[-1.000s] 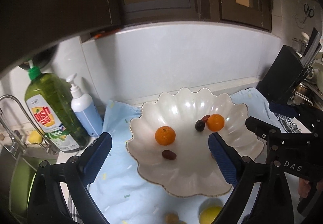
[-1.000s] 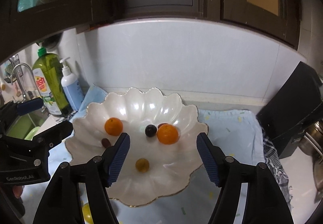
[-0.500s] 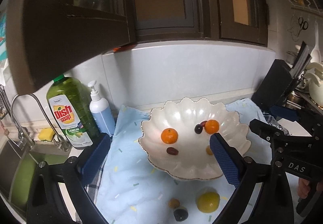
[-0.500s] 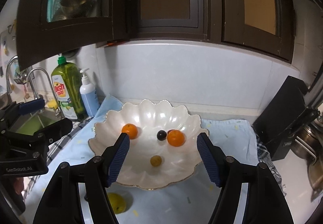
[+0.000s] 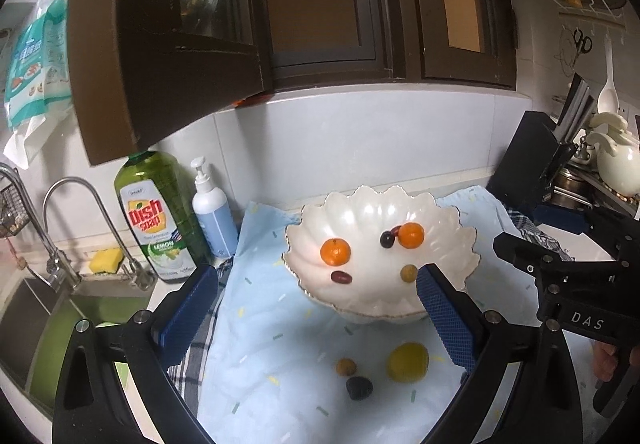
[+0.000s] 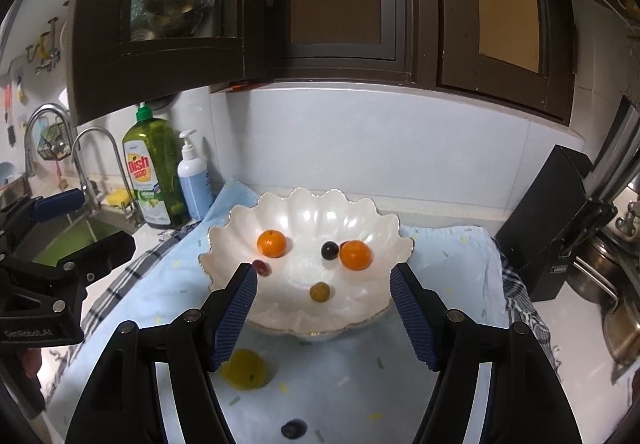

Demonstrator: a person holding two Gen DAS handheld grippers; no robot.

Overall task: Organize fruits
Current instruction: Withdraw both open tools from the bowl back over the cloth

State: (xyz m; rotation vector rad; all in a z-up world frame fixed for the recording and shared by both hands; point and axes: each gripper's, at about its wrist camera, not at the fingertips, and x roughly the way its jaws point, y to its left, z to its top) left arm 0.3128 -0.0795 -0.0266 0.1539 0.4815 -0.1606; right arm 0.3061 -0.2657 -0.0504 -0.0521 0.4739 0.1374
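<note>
Both grippers tilted down over the scalloped bowl (image 6: 304, 211), fingers apart, seemingly empty: left gripper (image 5: 316, 308), right gripper (image 6: 324, 308).

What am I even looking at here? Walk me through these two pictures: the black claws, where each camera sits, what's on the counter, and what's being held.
No robot: a person holds a two-finger tool in each hand, with a wide-angle camera on each looking forward along its blue-padded fingers.

One picture is from the left gripper, the other from the right gripper. Each camera also catches the other tool at its edge.

Both grippers are open and hold nothing.

On the blue cloth stands a white scalloped bowl holding two oranges, a dark grape, a red grape and a small brownish fruit. Outside it, in front, lie a yellow fruit, another small brown fruit and a dark fruit.

Dish soap stands by the sink.
</note>
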